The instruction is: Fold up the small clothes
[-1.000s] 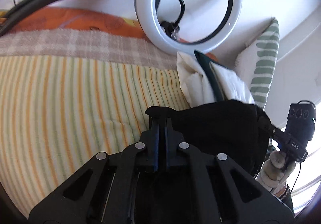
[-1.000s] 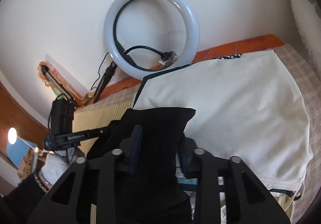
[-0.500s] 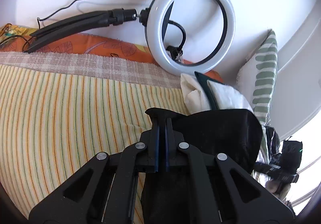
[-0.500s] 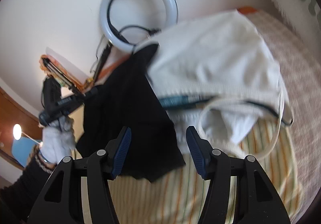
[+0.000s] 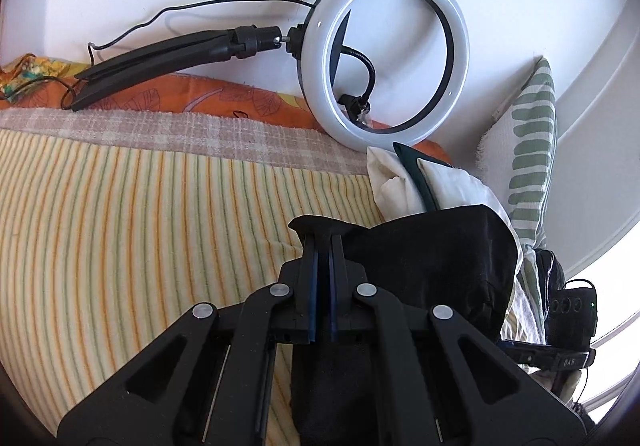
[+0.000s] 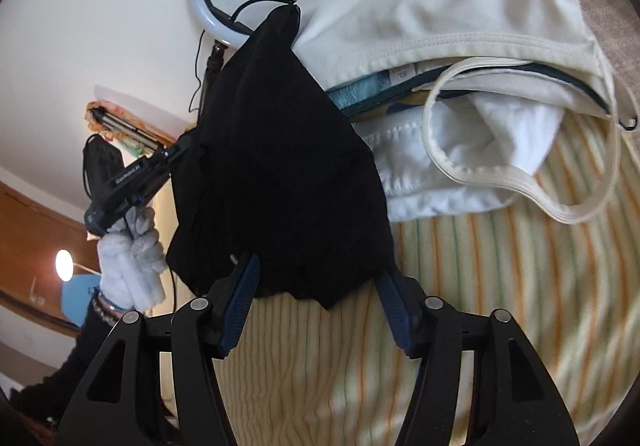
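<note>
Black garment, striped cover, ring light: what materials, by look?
Black garment: soft matte fabric, likely knit; hangs limp, no sheen.
Striped cover: woven or ribbed cloth, matte; fine ridges run along the stripes.
Ring light: smooth white plastic diffuser, probably, on a black backing.

On the body of your left tongs (image 6: pixel 132 176) you can make out a white brand print, too small to spell reliably. Your right tongs (image 5: pixel 568 362) carry "DAS", and the white garment's neck label (image 6: pixel 398 73) is illegible.

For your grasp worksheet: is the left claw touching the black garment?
Touching. The left wrist view shows the left claw shut on the black garment's edge.
</note>
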`<state>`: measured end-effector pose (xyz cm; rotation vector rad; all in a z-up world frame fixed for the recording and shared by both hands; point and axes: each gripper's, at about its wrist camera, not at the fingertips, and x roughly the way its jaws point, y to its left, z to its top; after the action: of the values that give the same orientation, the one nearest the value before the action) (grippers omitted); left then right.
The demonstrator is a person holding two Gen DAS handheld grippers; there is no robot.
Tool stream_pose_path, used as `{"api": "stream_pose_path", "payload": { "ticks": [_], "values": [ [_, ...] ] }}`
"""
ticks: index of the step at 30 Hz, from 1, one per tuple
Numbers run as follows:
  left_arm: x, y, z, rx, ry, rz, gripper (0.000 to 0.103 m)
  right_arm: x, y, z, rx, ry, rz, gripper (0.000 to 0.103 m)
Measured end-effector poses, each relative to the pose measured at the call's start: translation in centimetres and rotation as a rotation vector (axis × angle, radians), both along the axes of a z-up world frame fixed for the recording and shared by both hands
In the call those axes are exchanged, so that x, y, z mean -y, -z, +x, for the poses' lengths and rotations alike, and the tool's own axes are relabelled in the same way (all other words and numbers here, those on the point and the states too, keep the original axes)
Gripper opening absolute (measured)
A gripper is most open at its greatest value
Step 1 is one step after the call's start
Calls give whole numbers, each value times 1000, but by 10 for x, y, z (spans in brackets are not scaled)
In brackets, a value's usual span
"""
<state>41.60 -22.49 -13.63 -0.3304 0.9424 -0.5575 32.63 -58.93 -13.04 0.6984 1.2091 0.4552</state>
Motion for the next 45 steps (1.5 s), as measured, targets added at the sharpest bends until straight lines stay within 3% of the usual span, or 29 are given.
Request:
{"api": "stream_pose_path", "payload": {
  "ticks": [1, 2, 3, 4, 5, 9, 12, 15, 20, 23, 26, 29, 32, 33, 36, 37, 39, 42, 45],
  "values": [
    [2, -1, -1, 4, 3, 8, 2, -1, 3, 4, -7, 13, 48, 60],
    [3, -3, -3, 9, 7, 12, 2, -5, 7, 7, -21, 15, 84, 50],
    [4, -7, -4, 21, 12, 24, 2, -10, 10, 10, -41, -1, 88, 25],
    [4, -10, -6, 32, 14, 31, 2, -17, 13, 11, -64, -24, 62, 11],
    [5, -15, -9, 49, 18, 38, 2, -21, 12, 10, -69, -31, 28, 5],
    [8, -38, -19, 119, 32, 51, 2, -40, -22, 2, 63, -60, -103, 4],
    [18, -54, -23, 154, 52, 59, 2, -43, -50, 1, 122, -66, -198, 3],
    [30, -73, -26, 181, 75, 48, 2, -38, -69, 2, 153, -59, -219, 3],
    [58, -105, -29, 237, 132, 48, 2, -29, -97, 0, 213, -29, -218, 3],
    [71, -117, -29, 261, 152, 69, 1, -19, -103, -1, 209, -27, -143, 3],
    [70, -108, -19, 240, 134, 104, 2, -34, -85, -2, 155, -25, -96, 3],
    [64, -90, -5, 197, 115, 126, 2, -52, -48, -5, 72, -42, -9, 8],
    [54, -72, 12, 153, 84, 133, 2, -75, -22, -10, 2, -132, -37, 8],
    [51, -69, 14, 145, 79, 130, 2, -84, -20, -14, 5, -189, -98, 8],
    [46, -61, 20, 139, 75, 133, 2, -92, -37, -23, 96, -289, -278, 15],
    [46, -59, 21, 139, 75, 135, 2, -85, -50, -23, 150, -288, -286, 19],
    [46, -55, 23, 137, 78, 138, 2, -67, -70, -18, 233, -243, -251, 43],
    [46, -51, 27, 130, 81, 131, 2, -40, -89, 2, 307, -187, -187, 44],
    [47, -47, 29, 130, 83, 130, 2, -26, -87, 37, 276, -64, -248, 44]
  ]
}}
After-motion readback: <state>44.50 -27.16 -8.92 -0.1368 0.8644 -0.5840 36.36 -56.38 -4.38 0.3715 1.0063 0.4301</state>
